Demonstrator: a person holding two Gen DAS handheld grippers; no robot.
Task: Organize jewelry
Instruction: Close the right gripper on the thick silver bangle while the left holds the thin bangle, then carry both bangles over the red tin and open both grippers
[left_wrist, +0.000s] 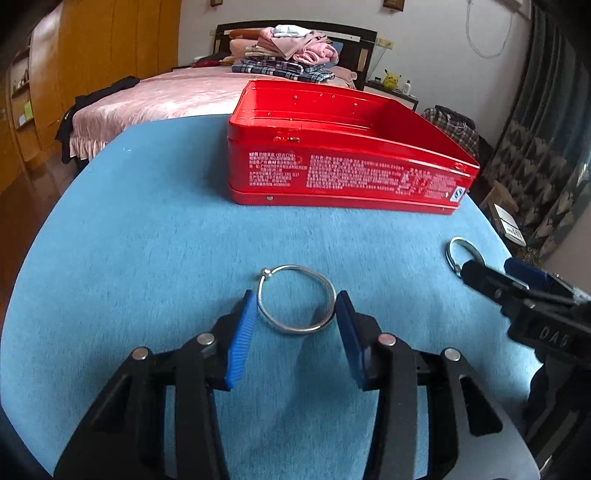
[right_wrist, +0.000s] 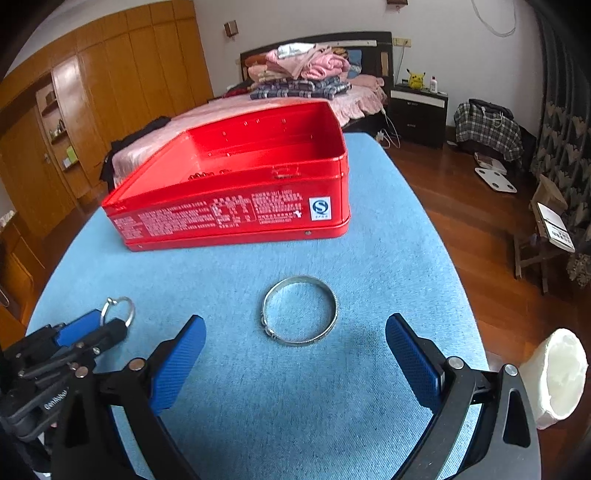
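1. A thin bangle (left_wrist: 295, 300) lies flat on the blue table (left_wrist: 147, 240), right between the pads of the left tongs (left_wrist: 295, 314). The pads flank its rim closely, one seemingly touching, but no firm pinch shows, so I judge these tongs open around it, set to clamp across its width.
2. A wider bangle (right_wrist: 300, 310) lies just ahead of the right tongs (right_wrist: 295, 343), which gape wide, apart from it, likely lined up to take it.
3. The red tin (right_wrist: 236, 192) stands open-topped beyond both tongs, probably the destination; small items show dimly inside.
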